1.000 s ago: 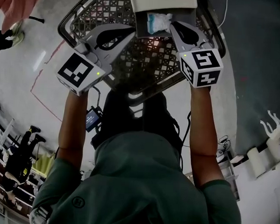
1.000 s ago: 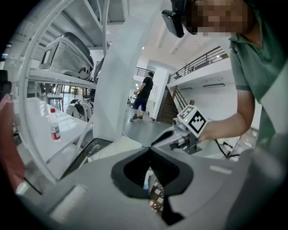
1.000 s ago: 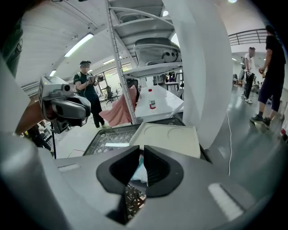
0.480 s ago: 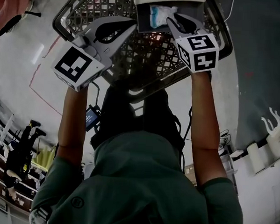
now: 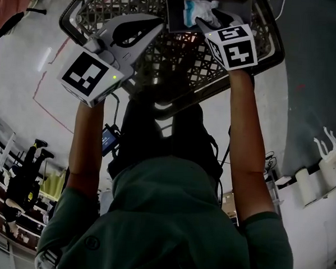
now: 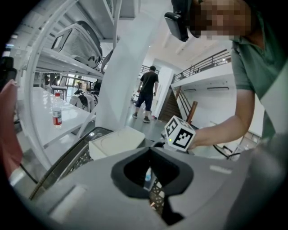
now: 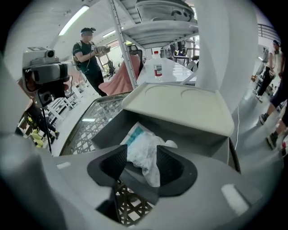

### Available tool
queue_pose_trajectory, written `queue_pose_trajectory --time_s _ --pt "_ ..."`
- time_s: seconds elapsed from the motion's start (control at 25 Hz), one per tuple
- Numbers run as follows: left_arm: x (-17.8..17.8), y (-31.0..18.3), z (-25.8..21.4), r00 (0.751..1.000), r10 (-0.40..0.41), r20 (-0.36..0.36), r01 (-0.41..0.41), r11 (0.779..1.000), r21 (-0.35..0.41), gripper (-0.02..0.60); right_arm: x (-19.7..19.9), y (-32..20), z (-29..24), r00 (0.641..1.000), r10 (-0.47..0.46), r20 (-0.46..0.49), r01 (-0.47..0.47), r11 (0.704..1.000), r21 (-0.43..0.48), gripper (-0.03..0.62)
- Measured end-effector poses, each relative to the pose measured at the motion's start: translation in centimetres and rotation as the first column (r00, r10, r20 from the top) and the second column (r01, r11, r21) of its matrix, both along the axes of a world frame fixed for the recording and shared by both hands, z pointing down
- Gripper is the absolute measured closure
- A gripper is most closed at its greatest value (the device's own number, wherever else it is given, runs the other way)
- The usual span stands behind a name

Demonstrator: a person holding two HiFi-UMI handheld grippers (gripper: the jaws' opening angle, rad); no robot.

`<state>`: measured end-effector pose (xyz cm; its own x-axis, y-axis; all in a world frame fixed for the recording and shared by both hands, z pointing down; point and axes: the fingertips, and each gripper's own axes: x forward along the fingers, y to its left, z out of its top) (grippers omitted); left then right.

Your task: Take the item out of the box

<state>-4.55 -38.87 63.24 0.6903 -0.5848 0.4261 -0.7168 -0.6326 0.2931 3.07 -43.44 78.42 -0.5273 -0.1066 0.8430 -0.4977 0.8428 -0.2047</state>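
Note:
A grey box (image 7: 198,134) with its white lid (image 7: 180,105) swung back stands in a black mesh basket (image 5: 107,4). Inside it lies a crumpled white and blue plastic packet (image 7: 141,148), which also shows at the top of the head view as the packet (image 5: 196,6). My right gripper (image 7: 145,158) reaches over the box's near wall. Its jaws are opening, with the packet loose between the black pads (image 7: 170,167). From the head camera, the right gripper (image 5: 210,20) is at the box front. My left gripper (image 5: 158,25) hovers over the basket left of the box, shut and empty. In its own view the left gripper (image 6: 150,150) points at the box.
The basket's rim (image 7: 78,130) surrounds the box closely. A white shelf frame (image 7: 123,45) rises behind it. A bottle (image 6: 56,109) stands on a white table. A person (image 6: 146,92) walks in the distance. Another person (image 7: 87,56) holds grippers beside a camera rig (image 7: 45,72).
Both grippers have moved farther out over the basket, the right one up to the box and the packet. The left gripper stays shut.

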Motion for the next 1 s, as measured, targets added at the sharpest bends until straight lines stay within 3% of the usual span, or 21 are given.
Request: queue_pose_trajectory --time_s 0.28,0.4,0.48,0.56,1.0 --pt "-0.8 0.6 0.0 1.0 -0.016 -0.001 0.016 1.0 0.0 0.58 0.2 0.9 2.7 0.987 -0.062 -0.146 0.057 0.998 -0.036 0.4" --pt "-1.1 0.7 -0.2 1.0 -0.02 0.0 0.02 1.0 0.009 0.58 0.4 0.8 3.5 0.98 -0.069 -0.184 0.064 0.997 -0.034 0.449" --pt "-1.3 0.8 -0.5 1.0 -0.025 0.0 0.025 1.0 0.014 0.58 0.4 0.4 3.4 0.98 -0.061 -0.19 0.059 0.998 -0.017 0.48" --pt "-1.5 1.0 -0.9 1.0 -0.024 0.005 0.024 1.0 0.018 0.58 0.5 0.0 3.1 0.98 -0.045 -0.192 0.046 0.999 0.001 0.572" --pt "-2.6 1.9 -3.5 0.999 -0.033 0.03 0.032 0.999 0.037 0.58 1.1 -0.3 1.1 0.989 0.018 -0.148 -0.012 0.999 0.042 0.585"
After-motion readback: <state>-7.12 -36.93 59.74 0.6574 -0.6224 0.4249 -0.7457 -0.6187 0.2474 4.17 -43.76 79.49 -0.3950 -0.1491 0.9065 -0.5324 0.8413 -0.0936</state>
